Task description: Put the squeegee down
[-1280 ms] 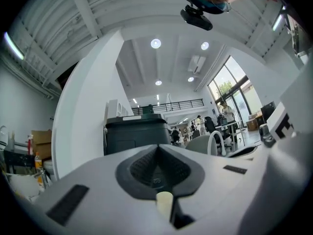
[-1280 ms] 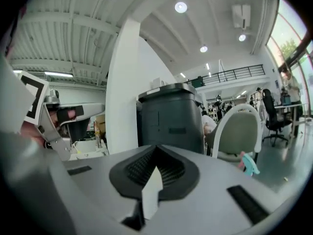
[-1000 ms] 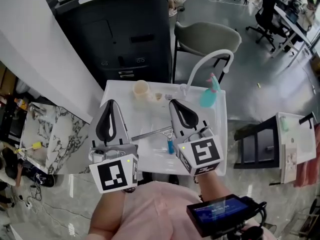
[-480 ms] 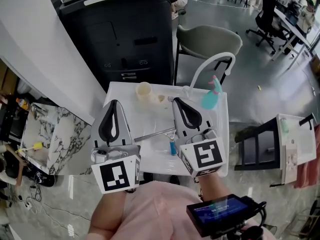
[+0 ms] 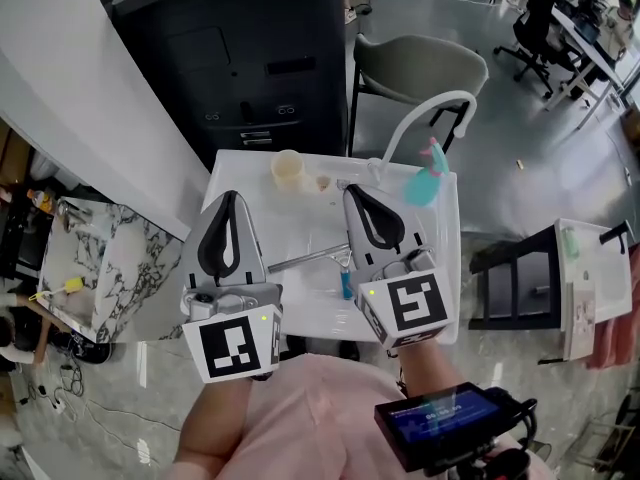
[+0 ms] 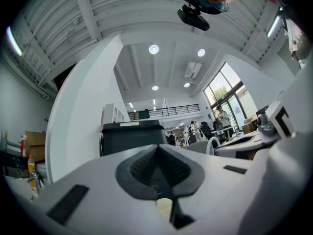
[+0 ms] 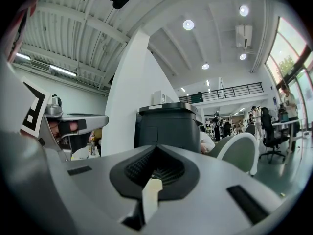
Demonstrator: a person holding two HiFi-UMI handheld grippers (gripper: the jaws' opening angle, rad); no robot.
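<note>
Hovering above the white table (image 5: 312, 310), both grippers sit about where they were a second ago. The left gripper (image 5: 228, 201) and right gripper (image 5: 357, 195) each have their jaws pressed together on nothing. The squeegee (image 5: 308, 258) has not moved. It lies flat on the table between the two sets of jaws, its blue handle just left of the right jaws. Beyond the jaw tips a cream cup (image 5: 287, 169) stands upright; what it holds cannot be told. A teal spray bottle (image 5: 425, 184) stands right of the right jaws. Farther off are a black cabinet (image 5: 240, 58) and a chair (image 5: 420, 68).
</note>
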